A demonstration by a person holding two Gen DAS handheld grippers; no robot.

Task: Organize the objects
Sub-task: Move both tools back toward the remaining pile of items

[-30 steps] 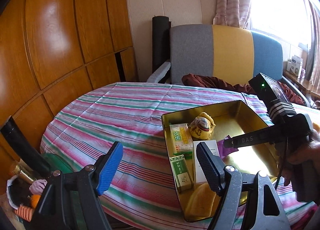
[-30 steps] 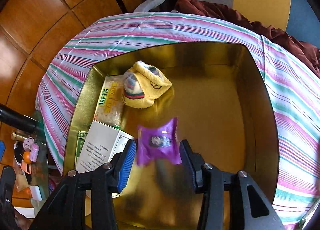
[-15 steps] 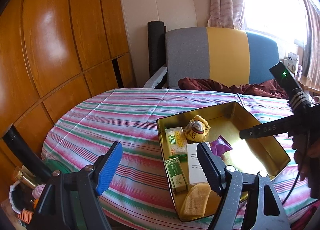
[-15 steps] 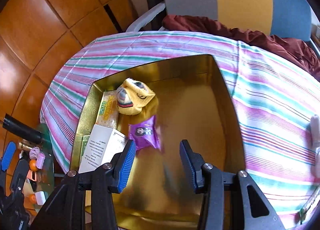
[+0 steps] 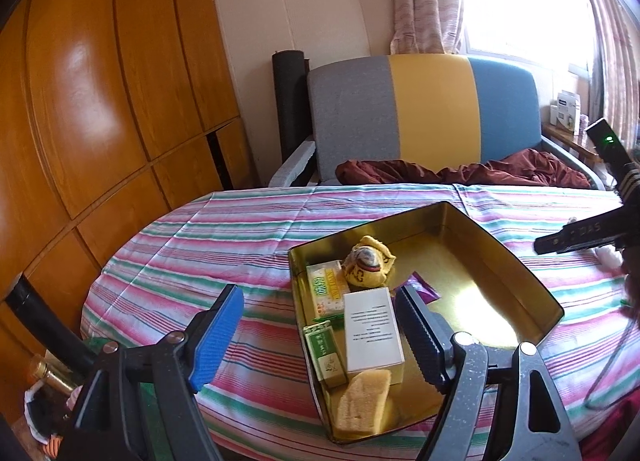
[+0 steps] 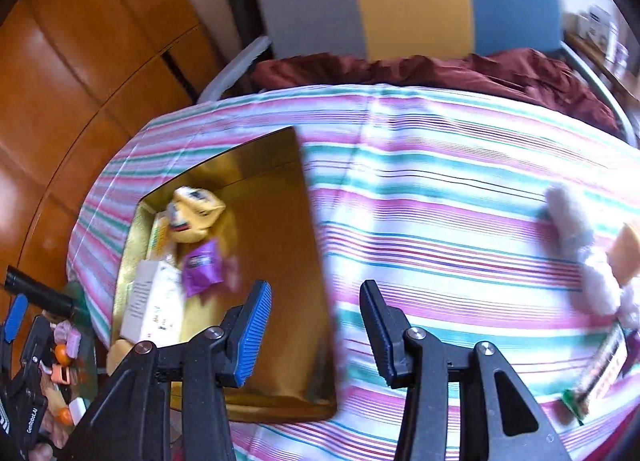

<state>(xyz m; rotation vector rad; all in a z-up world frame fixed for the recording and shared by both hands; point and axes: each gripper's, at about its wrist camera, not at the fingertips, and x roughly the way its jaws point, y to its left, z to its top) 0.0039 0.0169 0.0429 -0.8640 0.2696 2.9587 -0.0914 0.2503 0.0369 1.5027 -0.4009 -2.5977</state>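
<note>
Right wrist view | my right tool [image 6: 316, 335] apart, empty | next: white fluffy item [image 6: 576, 245] far right; approach low, centre it | tin [image 6: 316, 261] left.

Tin tray [image 5: 500, 249] on table [image 5: 224, 245], armchair [image 5: 420, 117] behind at 12 o'clock. In tray: plush toy [image 5: 368, 265] at 12 o'clock of carton [image 5: 372, 325]; sponge [image 5: 362, 401] at 6.

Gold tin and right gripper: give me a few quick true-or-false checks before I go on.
1. The purple packet lies inside the gold tin. True.
2. The right gripper holds the purple packet. False: its jaws are empty.
3. The white box stands on the tablecloth outside the tin. False: it is in the tin.
4. The left gripper holds nothing. True.
</note>
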